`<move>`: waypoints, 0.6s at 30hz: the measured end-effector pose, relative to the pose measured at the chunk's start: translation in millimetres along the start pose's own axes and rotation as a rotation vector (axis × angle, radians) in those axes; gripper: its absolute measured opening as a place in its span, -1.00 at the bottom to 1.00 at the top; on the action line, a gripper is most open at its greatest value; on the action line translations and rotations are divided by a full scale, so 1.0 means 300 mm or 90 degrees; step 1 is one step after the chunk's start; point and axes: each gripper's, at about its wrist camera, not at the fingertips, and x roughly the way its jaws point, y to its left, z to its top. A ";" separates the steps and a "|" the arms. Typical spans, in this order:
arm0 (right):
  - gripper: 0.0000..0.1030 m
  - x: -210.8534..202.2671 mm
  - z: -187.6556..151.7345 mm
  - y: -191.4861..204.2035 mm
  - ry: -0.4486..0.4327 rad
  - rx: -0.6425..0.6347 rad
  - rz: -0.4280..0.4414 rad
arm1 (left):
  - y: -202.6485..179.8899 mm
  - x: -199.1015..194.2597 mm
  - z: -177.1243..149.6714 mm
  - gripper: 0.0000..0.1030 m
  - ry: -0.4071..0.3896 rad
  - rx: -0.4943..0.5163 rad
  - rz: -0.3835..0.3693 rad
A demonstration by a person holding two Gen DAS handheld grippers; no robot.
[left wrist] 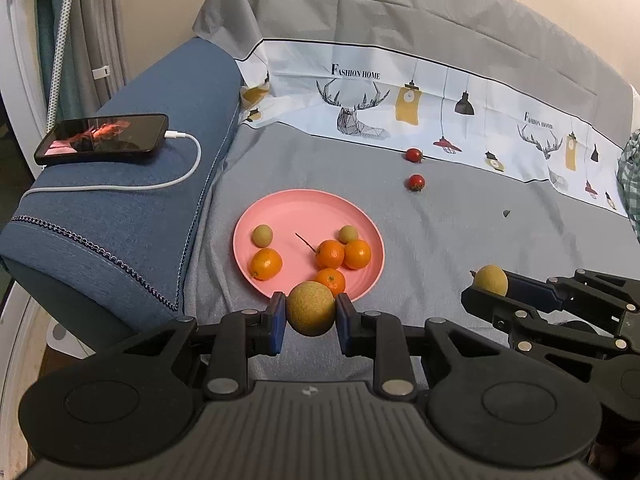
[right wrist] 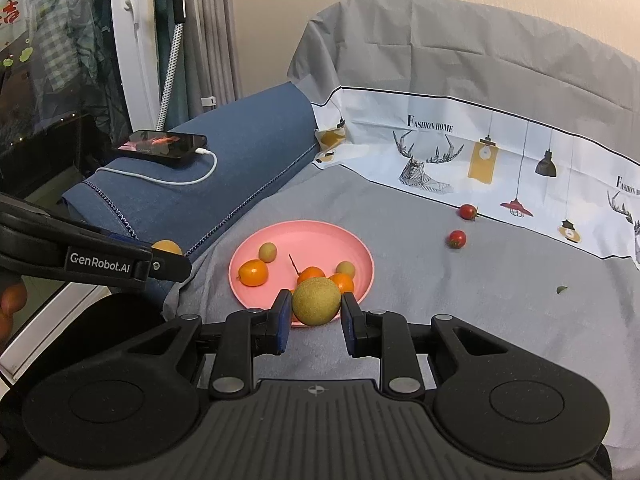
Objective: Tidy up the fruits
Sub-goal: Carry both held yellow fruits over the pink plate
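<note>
A pink plate lies on the grey sofa cover and holds several small oranges and two tan longans. My left gripper is shut on a tan longan just above the plate's near rim. My right gripper is shut on another tan longan, also at the plate's near edge; that gripper shows at the right of the left wrist view. Two cherry tomatoes lie on the cover beyond the plate.
A blue sofa armrest at the left carries a phone with a white charging cable. A white patterned cloth runs along the backrest. A small green leaf bit lies on the cover at the right.
</note>
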 end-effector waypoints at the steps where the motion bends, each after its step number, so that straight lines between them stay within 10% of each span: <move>1: -0.48 0.000 0.000 0.000 0.000 0.000 0.000 | -0.001 0.001 -0.002 -0.44 0.000 0.000 0.000; 18: -0.47 0.060 -0.002 -0.020 0.026 0.002 0.002 | 0.034 0.074 0.028 -0.44 0.021 -0.023 0.009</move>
